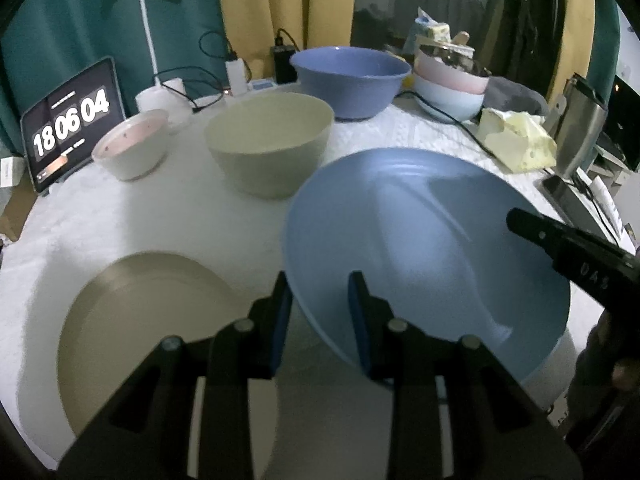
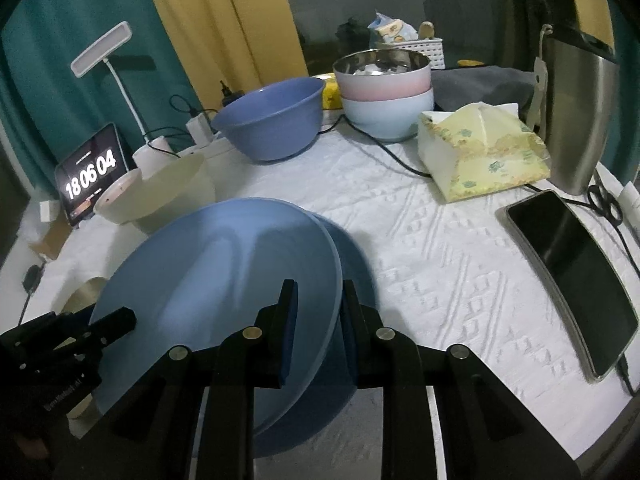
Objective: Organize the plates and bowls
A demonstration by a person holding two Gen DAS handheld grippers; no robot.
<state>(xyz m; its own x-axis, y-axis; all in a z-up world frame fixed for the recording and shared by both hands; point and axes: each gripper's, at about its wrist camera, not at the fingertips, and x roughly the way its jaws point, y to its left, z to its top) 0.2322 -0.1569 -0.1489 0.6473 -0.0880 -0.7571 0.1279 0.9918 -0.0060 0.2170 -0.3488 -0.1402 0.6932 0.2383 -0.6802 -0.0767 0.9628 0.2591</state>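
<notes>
A light blue plate (image 1: 420, 248) is held tilted above the table between both grippers. My left gripper (image 1: 320, 312) straddles its left rim, jaws not fully closed on it. My right gripper (image 2: 316, 316) straddles its right rim (image 2: 216, 276); it also shows at the plate's far side in the left wrist view (image 1: 560, 252). A beige plate (image 1: 152, 328) lies flat at the front left. A beige bowl (image 1: 272, 144), a small pink-lined bowl (image 1: 132, 144) and a blue bowl (image 1: 352, 80) stand behind. Stacked pink and pale blue bowls (image 2: 386, 92) stand at the back.
A tablet clock (image 1: 72, 124) and a white lamp (image 1: 140, 8) stand at the back left with cables. A tissue pack (image 2: 480, 152), a steel flask (image 2: 576, 112) and a phone (image 2: 572, 276) lie to the right. A white cloth (image 2: 440, 248) covers the table.
</notes>
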